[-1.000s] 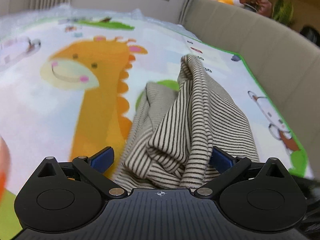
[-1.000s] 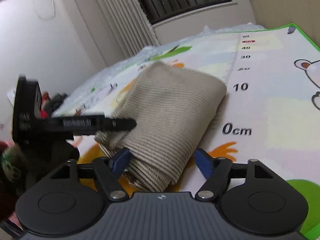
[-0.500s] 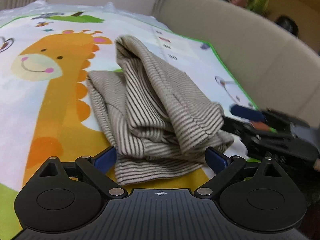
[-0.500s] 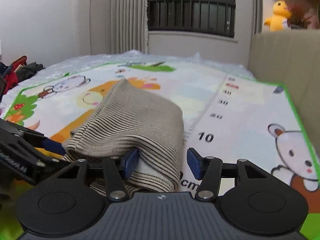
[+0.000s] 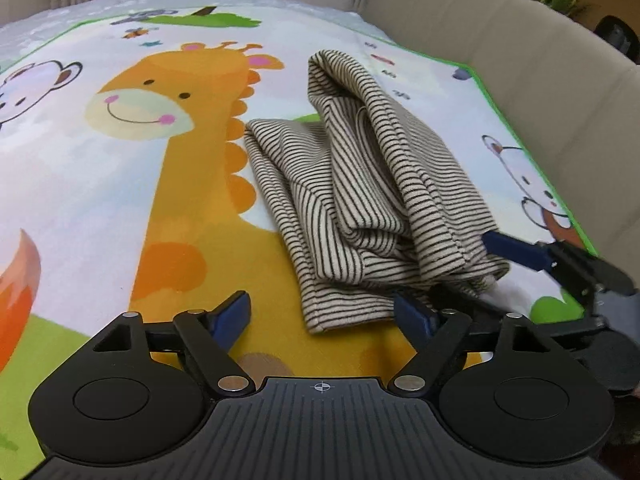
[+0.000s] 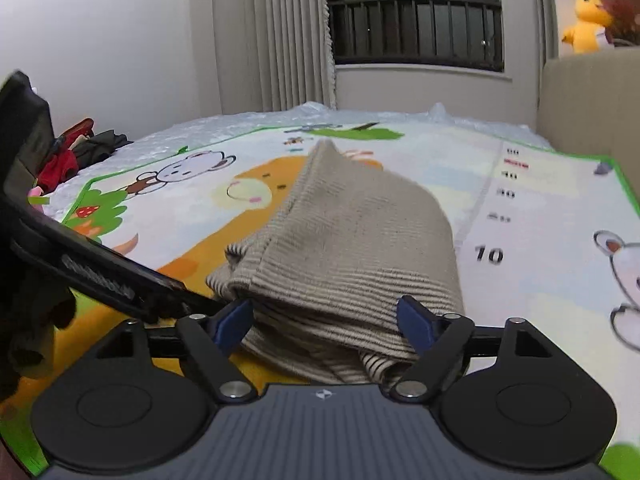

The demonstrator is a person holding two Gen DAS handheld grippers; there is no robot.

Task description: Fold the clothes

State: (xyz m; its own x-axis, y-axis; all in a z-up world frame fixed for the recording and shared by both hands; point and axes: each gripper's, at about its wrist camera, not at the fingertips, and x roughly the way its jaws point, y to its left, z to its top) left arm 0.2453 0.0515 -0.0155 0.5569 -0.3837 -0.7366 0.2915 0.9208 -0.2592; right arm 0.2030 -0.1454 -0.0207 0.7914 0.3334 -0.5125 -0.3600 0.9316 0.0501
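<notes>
A beige garment with thin dark stripes [image 5: 368,200] lies folded in a thick bundle on the cartoon play mat [image 5: 100,200]. My left gripper [image 5: 324,316] is open just in front of the bundle's near hem, not touching it. My right gripper [image 6: 326,320] is open with the bundle's near edge [image 6: 340,248] between its blue fingers. In the left wrist view the right gripper [image 5: 552,264] shows at the bundle's right corner. In the right wrist view the left gripper [image 6: 100,276] reaches in from the left.
A beige padded wall [image 5: 520,80] borders the mat on the right. A pile of red and dark clothes [image 6: 76,152] lies at the far left of the mat. A curtain and a barred window [image 6: 416,12] stand behind. A yellow plush duck [image 6: 586,20] sits on the ledge.
My left gripper has drawn back from the bundle, which now lies free ahead of it. My right gripper has opened wider around the near edge.
</notes>
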